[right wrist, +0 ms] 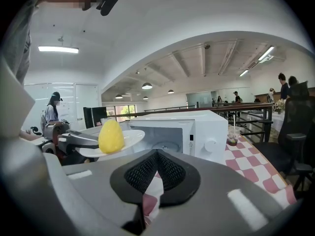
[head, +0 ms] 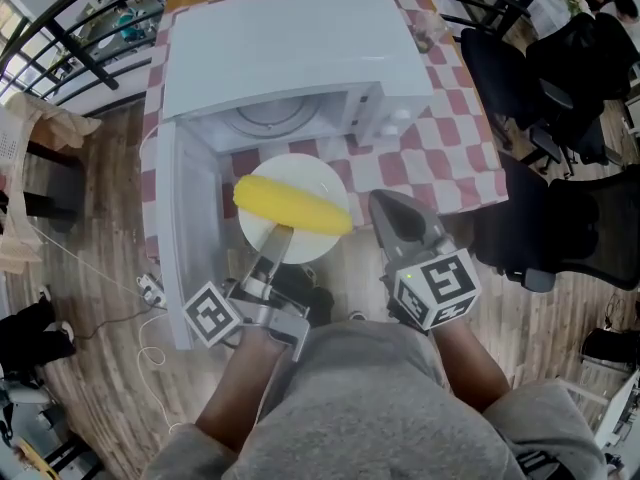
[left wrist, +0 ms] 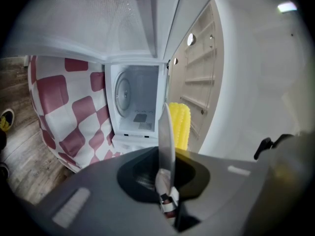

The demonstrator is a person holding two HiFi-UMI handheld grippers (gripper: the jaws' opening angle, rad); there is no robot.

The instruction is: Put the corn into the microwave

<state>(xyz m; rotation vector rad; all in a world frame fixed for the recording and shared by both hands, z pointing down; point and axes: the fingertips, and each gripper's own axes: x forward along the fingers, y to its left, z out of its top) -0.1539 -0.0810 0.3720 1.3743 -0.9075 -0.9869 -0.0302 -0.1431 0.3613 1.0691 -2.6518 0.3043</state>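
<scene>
jaws of the left gripper (head: 279, 232) pinch the near rim of a white plate (head: 300, 171) carrying the corn cob (head: 292, 206) in front of the open microwave (head: 290, 58), while the right gripper (head: 387, 206) beside it is closed and empty.

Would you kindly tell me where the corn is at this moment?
In the head view the corn lies on the white plate, gripped by the left gripper, just in front of the open microwave.

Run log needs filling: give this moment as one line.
left gripper: jaws shut on plate rim | corn: on plate | microwave: door open, plate not in yet | right gripper: jaws shut, empty
</scene>
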